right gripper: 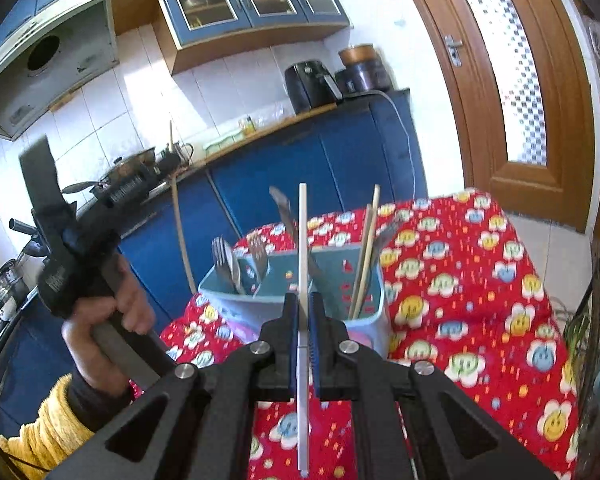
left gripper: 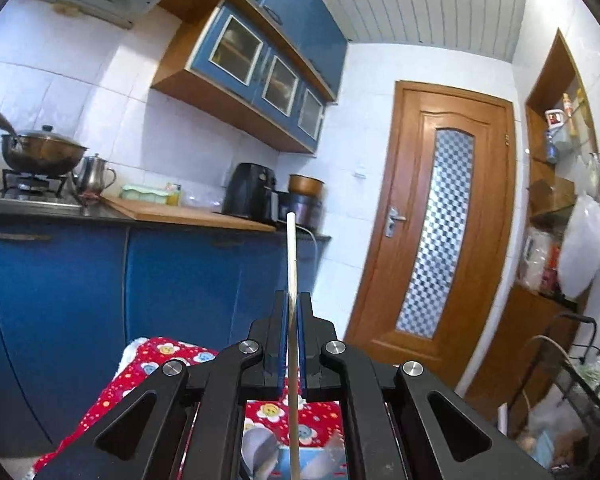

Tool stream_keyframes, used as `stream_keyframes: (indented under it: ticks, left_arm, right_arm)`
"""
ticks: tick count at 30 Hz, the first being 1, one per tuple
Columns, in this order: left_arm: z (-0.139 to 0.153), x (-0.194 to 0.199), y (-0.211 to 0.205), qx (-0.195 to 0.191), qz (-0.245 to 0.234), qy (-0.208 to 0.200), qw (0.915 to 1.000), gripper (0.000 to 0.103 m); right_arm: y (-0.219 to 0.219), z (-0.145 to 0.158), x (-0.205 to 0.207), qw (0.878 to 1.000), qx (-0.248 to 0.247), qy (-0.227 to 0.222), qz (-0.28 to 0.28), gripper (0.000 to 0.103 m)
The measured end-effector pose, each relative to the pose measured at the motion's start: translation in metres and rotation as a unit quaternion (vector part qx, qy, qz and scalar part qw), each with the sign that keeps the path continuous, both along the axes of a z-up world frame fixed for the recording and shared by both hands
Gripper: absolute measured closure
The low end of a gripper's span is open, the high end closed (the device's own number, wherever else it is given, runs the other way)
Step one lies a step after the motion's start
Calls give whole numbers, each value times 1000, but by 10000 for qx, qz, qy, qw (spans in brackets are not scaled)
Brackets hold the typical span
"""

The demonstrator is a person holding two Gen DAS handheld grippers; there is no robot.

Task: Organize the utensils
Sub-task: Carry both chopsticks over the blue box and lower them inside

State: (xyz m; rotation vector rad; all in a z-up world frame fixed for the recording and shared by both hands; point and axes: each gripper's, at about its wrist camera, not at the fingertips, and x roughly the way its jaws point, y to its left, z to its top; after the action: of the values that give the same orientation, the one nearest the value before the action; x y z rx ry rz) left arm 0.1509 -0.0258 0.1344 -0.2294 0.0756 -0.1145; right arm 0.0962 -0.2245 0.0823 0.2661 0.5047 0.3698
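Chopsticks in both tools right now. Left gripper (left gripper: 293, 312) has its blue-padded jaws pinched tight on a pale wooden chopstick (left gripper: 291, 256), which stands upright between them, its tip up against the view of the kitchen counter (left gripper: 188, 212), its lower end running down over the utensil holder below. Right gripper (right gripper: 305, 308) is clamped just as narrowly on a white, flat-sided chopstick (right gripper: 303, 240), also upright, poking well above the jaws and trailing back under them.

Just beyond the right gripper sits the light-blue plastic utensil caddy (right gripper: 374, 280) on the red flower-print tablecloth (right gripper: 460, 280). Its left compartment holds metal forks and spoons (right gripper: 230, 260); its right one holds two wooden chopsticks (right gripper: 366, 256), leaning, and what looks like another metal handle.

Over on the left of that view, a hand (right gripper: 108, 320) in a yellow sleeve (right gripper: 48, 436) grips the black handle of the other tool.
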Motion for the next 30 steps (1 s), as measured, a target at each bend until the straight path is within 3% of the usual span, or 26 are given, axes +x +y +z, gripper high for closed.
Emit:
stream_keyframes:
  ticks: [4,13,19,30]
  left_arm:
    - [-13,9,2,-107,60,18,9999,99]
    - [-30,12,-4,103,317,-386,9987,99]
    - [-39,12,-8,102,211,-491,9985,99]
    - [-52,21,1,-263,91,-316,9991,99]
  right_arm:
    - [2,8,12,9994,-119,-308,-114,96]
    - [6,15,45,9950,-187,-897,-389,96]
    - [18,12,63,9890,-475,-1305,-502,96]
    - [22,-13,80,9885,-671,-1249,-531,96]
